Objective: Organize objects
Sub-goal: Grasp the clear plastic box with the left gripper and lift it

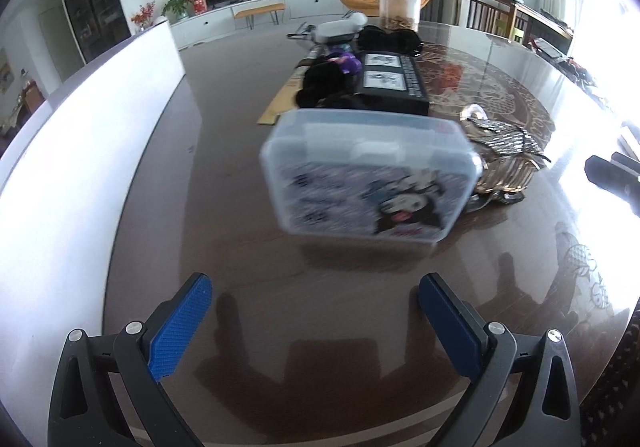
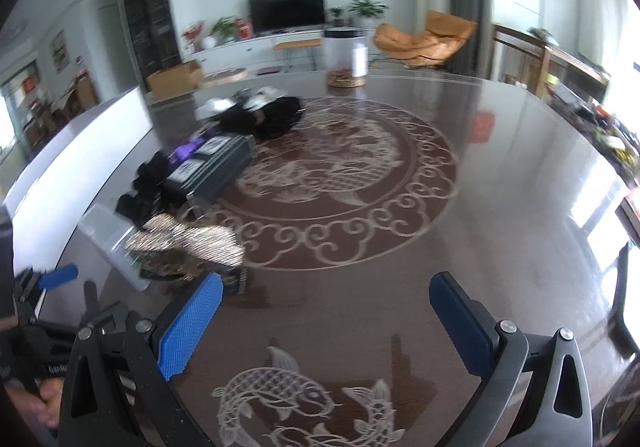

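A clear plastic box (image 1: 370,175) with a cartoon print on its lid lies on the dark glossy table (image 1: 224,207), straight ahead of my left gripper (image 1: 314,323), which is open and empty a short way in front of it. Right of the box sits a shiny gold and silver sequin bag (image 1: 508,159). Behind them lie a flat black case (image 1: 394,81), black cloth items (image 1: 324,81) and a purple thing (image 1: 347,61). My right gripper (image 2: 326,319) is open and empty over bare table, with the sequin bag (image 2: 188,243) and box (image 2: 108,243) to its left.
A tall clear jar (image 1: 400,1) with a dark lid stands at the table's far side, beside a white object (image 1: 340,29). A white panel (image 1: 80,151) runs along the table's left edge. The other gripper's finger (image 1: 612,177) shows at the right. A fish-and-scroll pattern (image 2: 340,175) covers the table's middle.
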### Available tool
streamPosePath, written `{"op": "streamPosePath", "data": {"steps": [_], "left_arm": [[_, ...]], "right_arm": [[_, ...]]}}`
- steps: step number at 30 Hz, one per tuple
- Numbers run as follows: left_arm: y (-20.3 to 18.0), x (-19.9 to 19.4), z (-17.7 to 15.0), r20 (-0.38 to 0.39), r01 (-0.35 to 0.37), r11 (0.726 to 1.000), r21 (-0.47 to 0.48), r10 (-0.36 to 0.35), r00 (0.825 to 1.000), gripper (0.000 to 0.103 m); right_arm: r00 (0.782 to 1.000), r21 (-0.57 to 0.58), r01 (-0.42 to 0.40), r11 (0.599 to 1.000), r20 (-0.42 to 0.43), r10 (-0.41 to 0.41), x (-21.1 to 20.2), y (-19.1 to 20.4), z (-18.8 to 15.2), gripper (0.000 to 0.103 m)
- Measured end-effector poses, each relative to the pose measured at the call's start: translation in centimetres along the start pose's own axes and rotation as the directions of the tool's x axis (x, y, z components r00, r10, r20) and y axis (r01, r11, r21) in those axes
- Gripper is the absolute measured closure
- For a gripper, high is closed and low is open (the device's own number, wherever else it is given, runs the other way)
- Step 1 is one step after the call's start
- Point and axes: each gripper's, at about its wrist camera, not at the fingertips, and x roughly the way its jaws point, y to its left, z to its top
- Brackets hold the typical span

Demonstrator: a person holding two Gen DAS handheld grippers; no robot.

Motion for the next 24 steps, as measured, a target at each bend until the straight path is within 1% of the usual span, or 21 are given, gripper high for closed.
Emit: {"op": "streamPosePath", "data": {"steps": [3, 6, 10, 12, 14, 15, 17, 19, 21, 22, 24], "left_arm": [[0.7, -0.3, -0.1, -0.01, -0.004, 1.0, -0.019, 0.004, 1.0, 0.0], [0.6, -1.8, 1.1, 0.038, -0.006, 1.0, -0.029, 0.007, 0.999, 0.0], [0.3, -4.2, 4.9, 0.123, 0.038, 0.997, -0.062, -0.03, 0.992, 0.0], [0.0, -4.3, 6.7, 0.137, 0.052, 0.994, -0.096, -0.039, 0.99, 0.0], [-0.9, -3.5, 8.3, 0.137, 0.01, 0.994, -0.112, 0.006, 0.991, 0.0], [-1.5, -3.0, 8.8, 0.132, -0.025, 0.993, -0.112, 0.04, 0.99, 0.0], [-2.0, -1.4, 9.6, 0.103, -0.079, 0.991, -0.108, 0.09, 0.991, 0.0], [-2.2, -0.1, 9.5, 0.067, -0.102, 0.989, -0.106, 0.109, 0.992, 0.0], [-1.9, 0.3, 8.6, 0.044, -0.113, 0.988, -0.105, 0.118, 0.992, 0.0], [-1.5, 0.3, 8.0, 0.044, -0.106, 0.989, -0.106, 0.111, 0.993, 0.0], [-1.0, 0.0, 7.2, 0.034, -0.116, 0.988, -0.1, 0.12, 0.992, 0.0]], "right_arm": [[1.0, -0.078, -0.001, 0.997, -0.017, -0.001, 0.4, 1.8, -0.3, 0.0], [0.999, -0.124, 0.01, 0.992, -0.03, -0.013, 0.8, 2.8, -0.6, 0.0], [0.999, -0.116, 0.01, 0.993, -0.042, -0.015, 1.0, 2.6, -0.7, 0.0], [0.999, -0.1, 0.009, 0.995, -0.042, -0.014, 1.0, 2.3, -0.7, 0.0], [0.999, -0.086, 0.009, 0.996, -0.039, -0.012, 0.8, 2.0, -0.7, 0.0], [0.999, -0.077, 0.009, 0.997, -0.038, -0.012, 0.7, 1.8, -0.6, 0.0], [0.999, -0.068, 0.01, 0.998, -0.037, -0.012, 0.7, 1.6, -0.6, 0.0], [0.999, -0.064, 0.009, 0.998, -0.037, -0.011, 0.6, 1.4, -0.5, 0.0], [0.999, -0.062, 0.006, 0.998, -0.035, -0.008, 0.6, 1.4, -0.5, 0.0], [0.999, -0.063, 0.004, 0.998, -0.034, -0.006, 0.6, 1.5, -0.5, 0.0], [0.999, -0.067, 0.002, 0.998, -0.034, -0.005, 0.6, 1.6, -0.5, 0.0]]}}
